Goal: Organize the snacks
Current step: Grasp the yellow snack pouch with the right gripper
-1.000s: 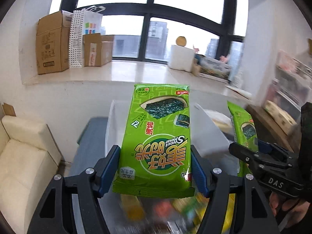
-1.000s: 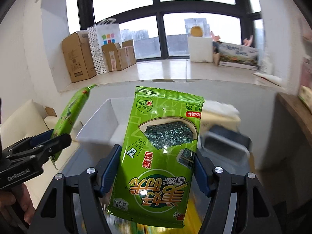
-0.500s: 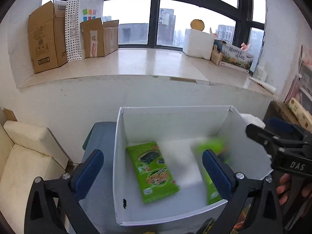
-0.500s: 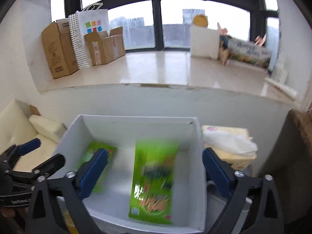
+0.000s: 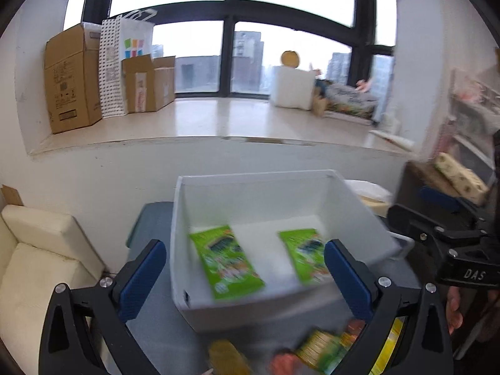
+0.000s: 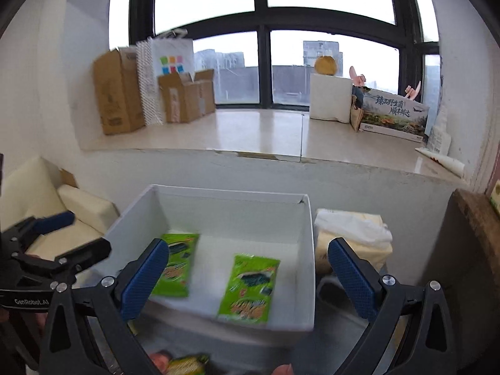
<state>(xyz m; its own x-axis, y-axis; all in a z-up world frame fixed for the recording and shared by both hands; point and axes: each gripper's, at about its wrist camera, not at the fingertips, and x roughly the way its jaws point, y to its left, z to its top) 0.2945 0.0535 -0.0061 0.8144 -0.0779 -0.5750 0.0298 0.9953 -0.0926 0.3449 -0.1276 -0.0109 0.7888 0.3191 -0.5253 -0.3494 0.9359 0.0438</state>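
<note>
Two green seaweed packets lying flat in the white box (image 5: 350,200), side by side and apart: left packet (image 5: 229,262), right packet (image 5: 307,256), long axes running front to back, seaweed picture toward the far wall. Gripped upright in the tongs a second ago, now released. Left tongs (image 5: 243,281) and right tongs (image 6: 248,278) both spread wide, holding nothing, hovering at the box's near rim.

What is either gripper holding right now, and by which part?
Nothing. The left gripper and right gripper are both open and empty; two seaweed packs lie in the white box.
</note>
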